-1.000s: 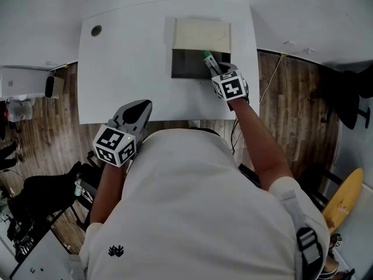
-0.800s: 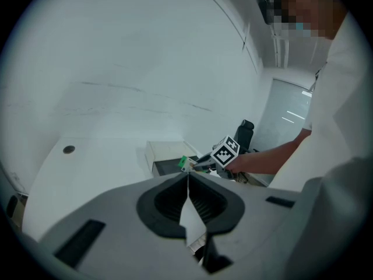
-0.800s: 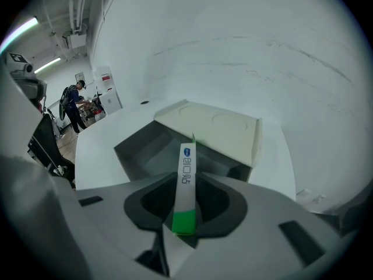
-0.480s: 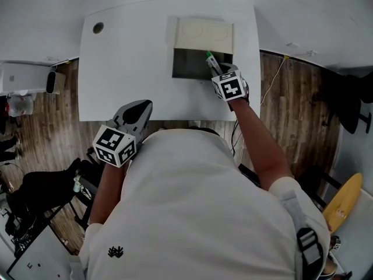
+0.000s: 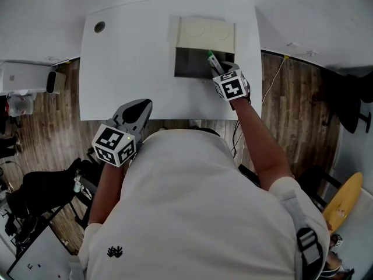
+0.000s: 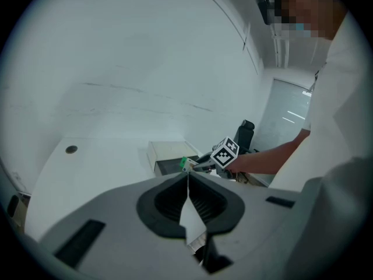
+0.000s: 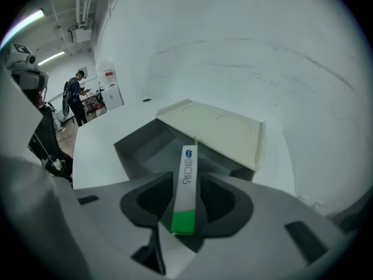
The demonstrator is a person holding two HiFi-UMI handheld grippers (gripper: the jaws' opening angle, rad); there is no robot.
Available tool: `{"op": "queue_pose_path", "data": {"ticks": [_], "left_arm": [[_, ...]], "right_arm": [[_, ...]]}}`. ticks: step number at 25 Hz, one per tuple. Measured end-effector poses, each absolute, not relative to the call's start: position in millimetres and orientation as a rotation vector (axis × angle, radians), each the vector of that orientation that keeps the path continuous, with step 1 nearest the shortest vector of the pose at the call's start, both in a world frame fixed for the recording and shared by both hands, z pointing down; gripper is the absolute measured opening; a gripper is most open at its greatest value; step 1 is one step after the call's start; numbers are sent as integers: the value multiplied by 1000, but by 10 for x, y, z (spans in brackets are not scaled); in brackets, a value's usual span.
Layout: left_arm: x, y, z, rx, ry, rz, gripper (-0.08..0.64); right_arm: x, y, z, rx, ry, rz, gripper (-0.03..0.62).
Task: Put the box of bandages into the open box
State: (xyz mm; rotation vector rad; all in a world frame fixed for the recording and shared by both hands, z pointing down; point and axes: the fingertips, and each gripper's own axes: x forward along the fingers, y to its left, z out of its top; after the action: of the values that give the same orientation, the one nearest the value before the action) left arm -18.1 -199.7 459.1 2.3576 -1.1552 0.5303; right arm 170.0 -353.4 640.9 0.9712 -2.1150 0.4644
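The narrow white cardboard box of bandages with a green end (image 7: 185,185) stands between the jaws of your right hand-held gripper (image 7: 186,178), green end nearest you. Its far end tilts down over the open grey box with a cream lid folded back (image 7: 145,147). Whether that end touches the box's floor cannot be told. The jaws have just been opening. A thin gap now shows on either side of the bandage box, so the pads no longer press on it. The grey inside of the open box shows bare around the bandage box.

The open box sits at the far edge of the white bench (image 5: 128,69), with its lid (image 5: 204,32) lying flat beyond it. A small dark round hole (image 5: 99,26) marks the bench's far left corner.

Your left hand-held gripper (image 6: 187,175) is at the near edge of the bench, well apart from the boxes. Its jaws are pressed together with nothing between them.

Compared with a second ago, both hand-held grippers and the bandage box sit where they were. Only the right jaws are wider.
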Motion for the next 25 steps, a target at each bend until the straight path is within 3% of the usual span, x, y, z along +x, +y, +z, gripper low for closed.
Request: {"op": "queue_pose_path", "data": {"ticks": [16, 25], "left_arm": [[-327, -1864, 4624, 2405, -1072, 503, 12], [-437, -1719, 4636, 2461, -998, 495, 12]], "right_arm": [[1866, -3446, 6070, 1138, -2100, 430, 163], [1924, -3123, 5837, 1258, -2094, 429, 92]]}}
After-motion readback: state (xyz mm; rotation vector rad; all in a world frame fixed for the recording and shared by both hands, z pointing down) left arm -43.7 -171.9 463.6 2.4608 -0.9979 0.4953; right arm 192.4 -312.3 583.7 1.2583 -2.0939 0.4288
